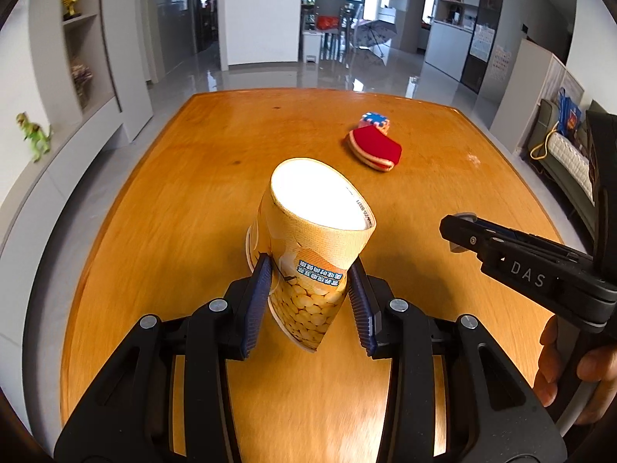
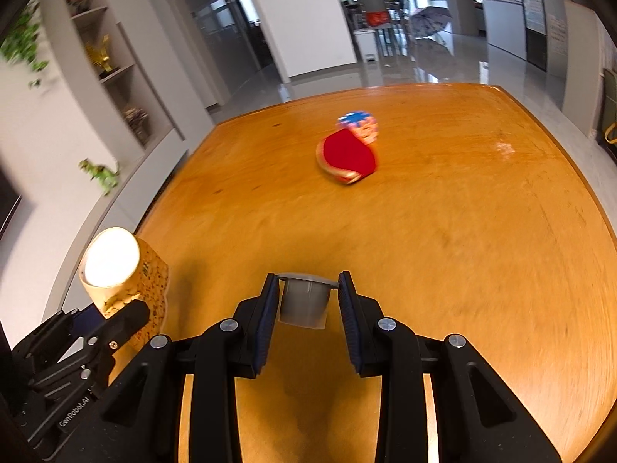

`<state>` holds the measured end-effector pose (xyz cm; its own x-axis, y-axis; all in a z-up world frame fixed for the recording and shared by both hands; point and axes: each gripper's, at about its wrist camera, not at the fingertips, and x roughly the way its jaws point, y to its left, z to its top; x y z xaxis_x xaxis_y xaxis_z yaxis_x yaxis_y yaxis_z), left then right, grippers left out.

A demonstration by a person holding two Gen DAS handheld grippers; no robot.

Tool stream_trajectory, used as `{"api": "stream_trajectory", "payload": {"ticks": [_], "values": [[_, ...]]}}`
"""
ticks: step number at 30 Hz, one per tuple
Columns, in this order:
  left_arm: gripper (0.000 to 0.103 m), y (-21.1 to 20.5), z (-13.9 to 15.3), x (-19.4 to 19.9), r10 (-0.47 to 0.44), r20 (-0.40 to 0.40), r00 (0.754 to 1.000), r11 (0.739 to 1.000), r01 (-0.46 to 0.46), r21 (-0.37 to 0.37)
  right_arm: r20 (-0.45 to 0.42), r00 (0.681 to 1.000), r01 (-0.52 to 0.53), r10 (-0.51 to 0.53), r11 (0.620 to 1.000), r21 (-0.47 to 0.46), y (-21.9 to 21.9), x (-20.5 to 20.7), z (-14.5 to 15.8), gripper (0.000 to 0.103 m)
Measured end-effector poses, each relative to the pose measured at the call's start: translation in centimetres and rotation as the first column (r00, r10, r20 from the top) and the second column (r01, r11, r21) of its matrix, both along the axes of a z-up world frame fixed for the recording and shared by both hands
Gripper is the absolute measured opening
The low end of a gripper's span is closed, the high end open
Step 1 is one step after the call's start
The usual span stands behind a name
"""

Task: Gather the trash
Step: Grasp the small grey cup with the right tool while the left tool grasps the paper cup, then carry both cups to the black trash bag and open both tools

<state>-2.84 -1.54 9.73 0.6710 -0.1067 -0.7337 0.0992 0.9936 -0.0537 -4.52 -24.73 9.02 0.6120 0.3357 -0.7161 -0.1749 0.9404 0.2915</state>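
A squashed yellow paper cup [image 1: 308, 208] printed with beans hangs over the wooden table [image 1: 173, 200], and my left gripper [image 1: 311, 262] is shut on its lower half. A small grey plastic cup [image 2: 304, 301] sits between the blue pads of my right gripper [image 2: 308, 277], which is shut on it. In the left wrist view the right gripper [image 1: 459, 231] hovers to the right of the paper cup, with a person's hand [image 1: 578, 370] on its grip. In the right wrist view the left gripper [image 2: 127, 308] and the paper cup [image 2: 115, 266] are at the lower left.
A red snack packet [image 2: 347, 156] lies in the far middle of the table [image 2: 462, 231], with a small blue and pink wrapper [image 2: 360, 121] just behind it. A grey ledge with a green toy dinosaur [image 1: 36, 137] runs along the left. A sofa [image 1: 570, 162] stands at the right.
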Motion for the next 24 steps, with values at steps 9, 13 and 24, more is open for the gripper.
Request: {"api": "stream_trajectory", "payload": {"ticks": [9, 13, 24], "values": [[0.040, 5.0, -0.5, -7.9, 0.105, 0.030, 0.994, 0.994, -0.104, -0.040, 0.006, 0.990, -0.142, 0.142, 0.990, -0.007, 6.4, -6.9, -0.3, 0.033], [0.040, 7.5, -1.2, -11.7, 0.171, 0.035, 0.985, 0.984, -0.169, -0.055, 0.002, 0.971, -0.237, 0.237, 0.971, -0.008, 10.0, -10.0, -0.9, 0.033], [0.040, 16.3, -4.3, -23.6, 0.409, 0.022, 0.912, 0.911, -0.407, -0.065, -0.026, 0.844, -0.537, 0.536, 0.843, -0.039, 21.1, -19.5, -2.8, 0.033]]}}
